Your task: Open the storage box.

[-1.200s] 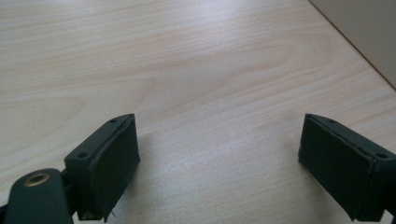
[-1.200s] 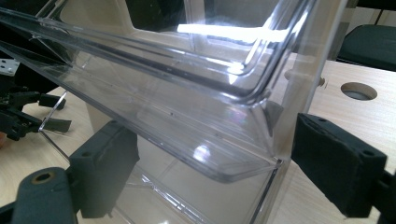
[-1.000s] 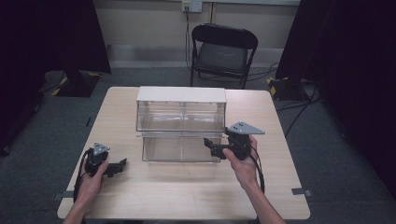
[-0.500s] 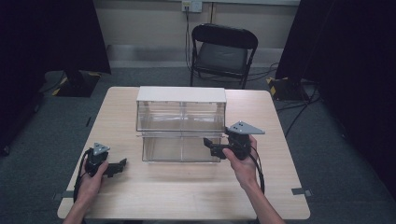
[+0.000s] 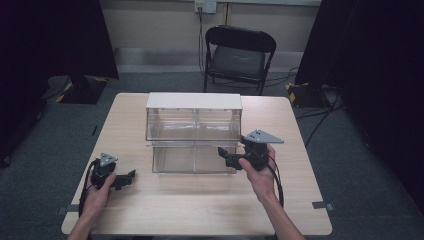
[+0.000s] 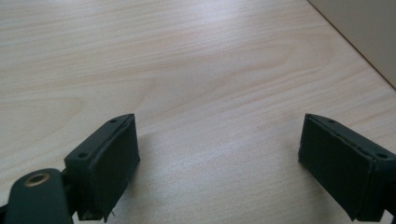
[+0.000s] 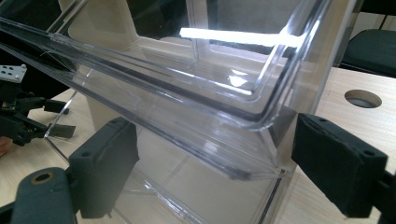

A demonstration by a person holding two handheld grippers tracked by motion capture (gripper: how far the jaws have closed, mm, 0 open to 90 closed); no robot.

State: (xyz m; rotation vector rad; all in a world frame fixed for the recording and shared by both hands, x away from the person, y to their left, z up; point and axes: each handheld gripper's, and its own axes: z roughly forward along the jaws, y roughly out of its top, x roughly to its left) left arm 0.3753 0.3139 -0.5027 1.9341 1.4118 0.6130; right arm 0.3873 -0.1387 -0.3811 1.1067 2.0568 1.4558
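Observation:
A clear plastic two-tier drawer box (image 5: 193, 134) with a white top stands mid-table. My right gripper (image 5: 226, 155) is held at the lower tier's right front corner, jaws wide apart. In the right gripper view that clear corner (image 7: 261, 140) sits between the open jaws, with my right gripper (image 7: 212, 163) not closed on it. My left gripper (image 5: 128, 178) rests low over the table at the left front, away from the box. Over the bare wood (image 6: 215, 79) my left gripper (image 6: 219, 161) stands open with nothing between its jaws.
The light wooden table (image 5: 200, 210) has free room in front of the box and along both sides. A black folding chair (image 5: 239, 56) stands behind the far edge. Cables trail on the floor at the right. A round hole (image 7: 362, 98) marks the tabletop.

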